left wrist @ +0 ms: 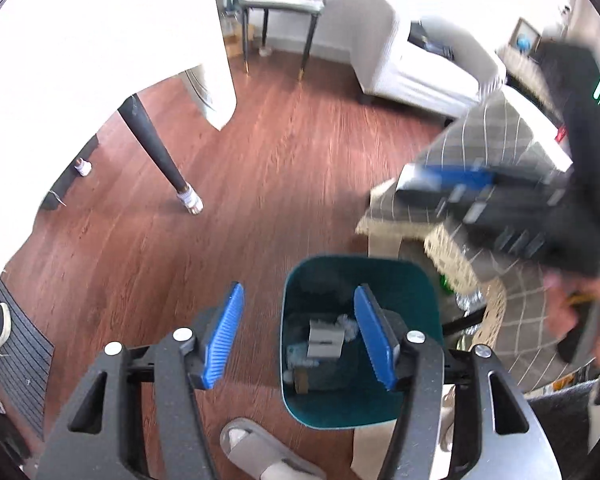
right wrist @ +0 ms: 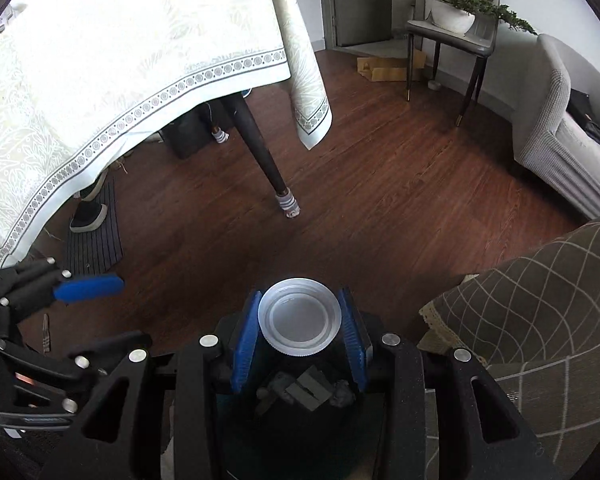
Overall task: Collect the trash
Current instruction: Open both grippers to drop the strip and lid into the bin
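Observation:
A teal trash bin (left wrist: 400, 280) stands on the wood floor with grey scraps and crumpled paper (left wrist: 326, 340) at its bottom. My left gripper (left wrist: 299, 290) hangs over the bin's left rim, open, with nothing between its blue pads. In the right wrist view my right gripper (right wrist: 300, 294) is shut on a round translucent white plastic cup (right wrist: 299, 322), held above the bin's trash (right wrist: 308, 390). In the left wrist view the right gripper (left wrist: 452, 174) is a blur at the right. One blue finger (right wrist: 88, 286) of the left gripper shows at the left.
A table with a cream cloth (right wrist: 120, 60) and a dark leg (right wrist: 260, 152) stands to the left. A grey checked cloth (right wrist: 540, 300) hangs close on the right. A grey slipper (left wrist: 256, 452), a dark mat (right wrist: 96, 240), a sofa (right wrist: 560, 140) and a chair with a plant (right wrist: 456, 20) stand around.

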